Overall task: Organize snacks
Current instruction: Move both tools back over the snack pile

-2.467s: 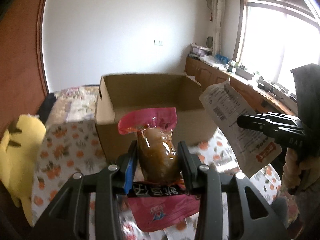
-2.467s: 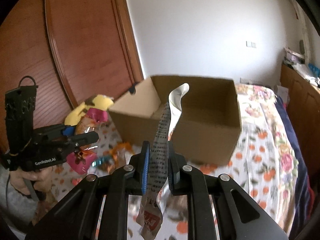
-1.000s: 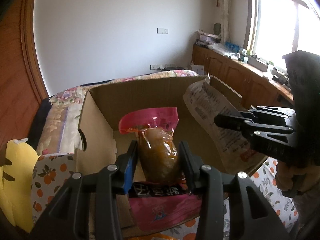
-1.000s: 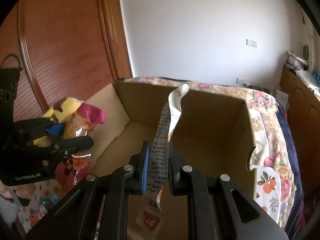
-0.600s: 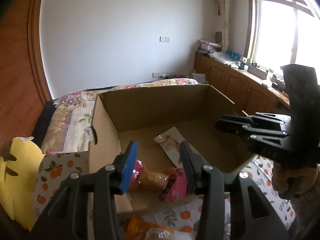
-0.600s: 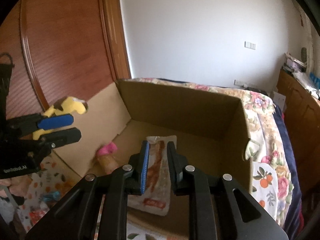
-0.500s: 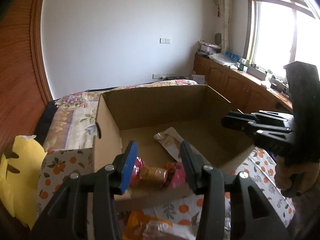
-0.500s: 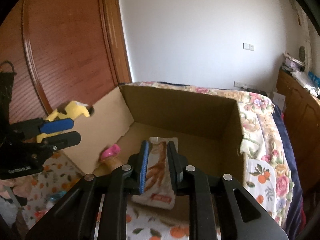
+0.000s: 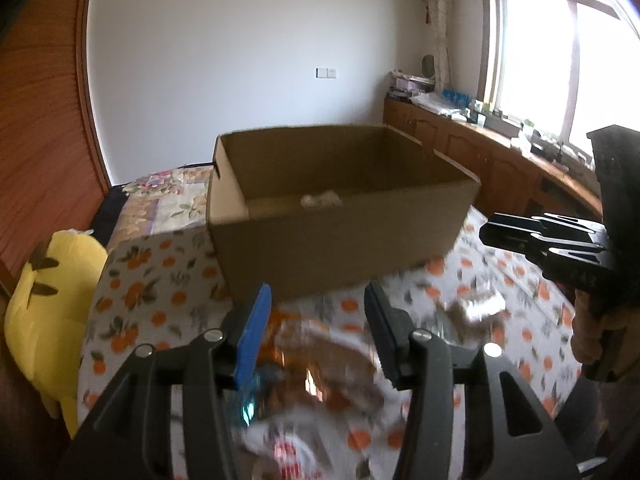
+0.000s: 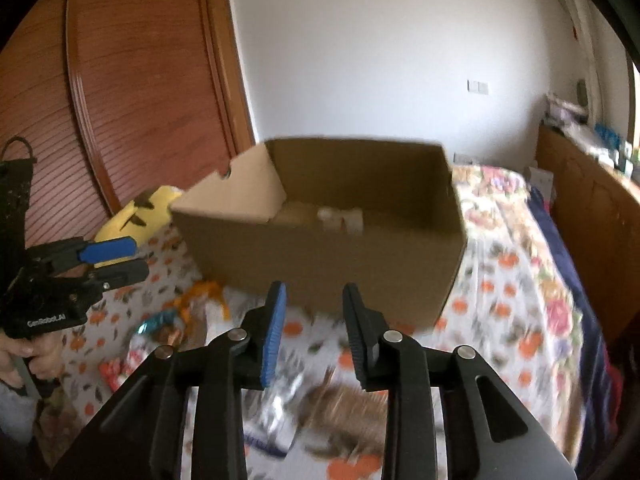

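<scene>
Both tools up over the bed (image 10: 508, 280), pulled back short of the box (image 9: 340, 248), which sits open-topped on the orange-print sheet w/ its near wall facing the cameras. Left tool (image 9: 318, 320): jaws spread wide, nothing between them, blue pad on the left finger, black on the right. Right tool (image 10: 314, 328): also wide apart, nothing gripped. In the left view the right tool shows at the far right edge, level w/ the box's right corner, jaws look apart; in the right view the left tool sits at the far left, a hand (image 10: 24, 360) on its grip. Inside the box only a sliver shows over the near wall: a pale crinkled packet top (image 9: 322, 200), toward the back-middle; same pale bit seen from the right view. Rest of the box floor hidden by the wall. Loose snacks (image 9: 320, 364) lie on the sheet in front of the box, right under the left tool – orange and brown wrappers, a blue-green foil piece, a white pack w/ red print – all motion-blurred, can't tell them apart well. More blurred packs (image 10: 328, 408) under the right tool, brownish and silver. Yellow plush (image 9: 52, 292) lies at the bed's left edge, well apart from the box, by the wood wardrobe (image 10: 132, 92).
</scene>
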A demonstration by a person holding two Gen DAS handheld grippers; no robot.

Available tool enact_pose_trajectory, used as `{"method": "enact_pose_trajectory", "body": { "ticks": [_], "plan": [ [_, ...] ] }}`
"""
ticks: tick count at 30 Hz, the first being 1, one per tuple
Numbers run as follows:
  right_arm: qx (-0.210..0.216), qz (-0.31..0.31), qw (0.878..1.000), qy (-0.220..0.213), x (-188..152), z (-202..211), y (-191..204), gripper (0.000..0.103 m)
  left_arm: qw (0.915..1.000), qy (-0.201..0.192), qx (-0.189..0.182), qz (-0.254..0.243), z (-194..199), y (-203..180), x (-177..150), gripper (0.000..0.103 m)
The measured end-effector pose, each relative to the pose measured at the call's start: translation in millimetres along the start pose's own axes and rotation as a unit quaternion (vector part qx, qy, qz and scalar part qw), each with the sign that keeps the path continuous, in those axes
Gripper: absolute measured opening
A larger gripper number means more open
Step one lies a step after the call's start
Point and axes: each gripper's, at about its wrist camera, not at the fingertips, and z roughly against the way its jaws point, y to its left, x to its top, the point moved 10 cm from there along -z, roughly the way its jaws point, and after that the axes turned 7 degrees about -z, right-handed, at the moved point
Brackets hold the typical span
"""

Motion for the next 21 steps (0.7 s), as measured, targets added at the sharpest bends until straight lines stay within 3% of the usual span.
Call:
{"method": "enact_pose_trajectory", "body": {
  "ticks": [5,13,16,18,21],
  "plan": [
    [-0.003,-0.025,0.999,0.022,-41.4,2.0,0.2,0.04,0.9997,0.021,0.009,-0.002,6.4,-10.3,-44.7,0.05],
    [-0.012,-0.025,0.999,0.034,-71.3,-0.5,4.7,0.048,0.9987,0.047,0.013,0.015,11.3,-12.1,-88.2,0.05],
    [-0.013,-0.019,0.999,0.039,-78.4,-5.8,8.7,0.057,0.9978,0.06,0.018,0.019,8.7,-9.0,-99.9,0.052],
    [-0.017,-0.014,0.999,0.04,-81.4,-10.1,10.0,0.072,0.9969,0.072,0.023,0.021,4.8,-5.4,-108.9,0.053],
    [-0.019,-0.005,0.999,0.04,-83.7,-17.6,12.3,0.073,0.9949,0.09,0.03,0.034,-2.7,1.0,-121.4,0.055]
  ]
}}
